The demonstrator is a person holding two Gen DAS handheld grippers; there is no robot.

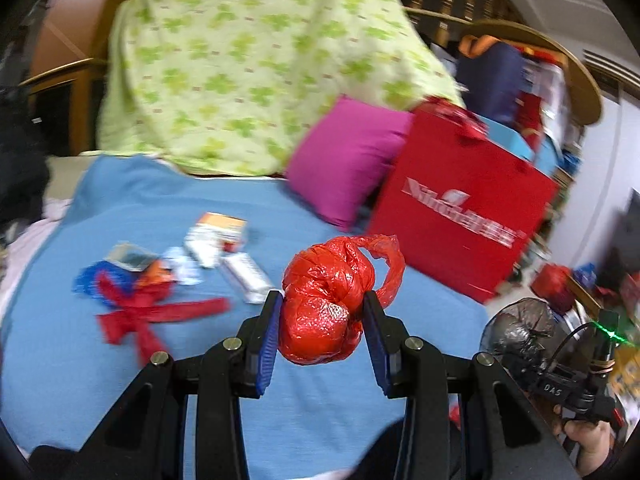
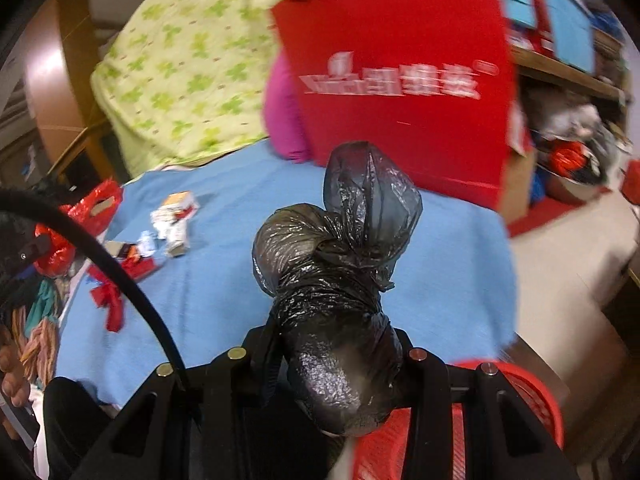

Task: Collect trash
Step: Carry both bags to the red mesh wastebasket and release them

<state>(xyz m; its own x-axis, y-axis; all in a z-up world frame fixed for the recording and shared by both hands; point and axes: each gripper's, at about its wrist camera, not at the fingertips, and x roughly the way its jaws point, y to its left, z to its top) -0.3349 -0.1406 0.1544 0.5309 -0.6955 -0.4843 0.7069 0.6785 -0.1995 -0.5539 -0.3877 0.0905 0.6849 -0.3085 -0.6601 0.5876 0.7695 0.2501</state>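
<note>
left gripper: I see it clamped on the tied red plastic bag, both blue pads pressed into its sides, held above the blue blanket.
right gripper: I see it clamped on the knotted black trash bag, knot end pointing away from the camera.
red basket: low right in the right wrist view, below the black bag.
loose litter: small cartons and red ribbon lie on the blanket, left of the red bag.
backdrop: red paper bag just beside the magenta pillow.
</note>
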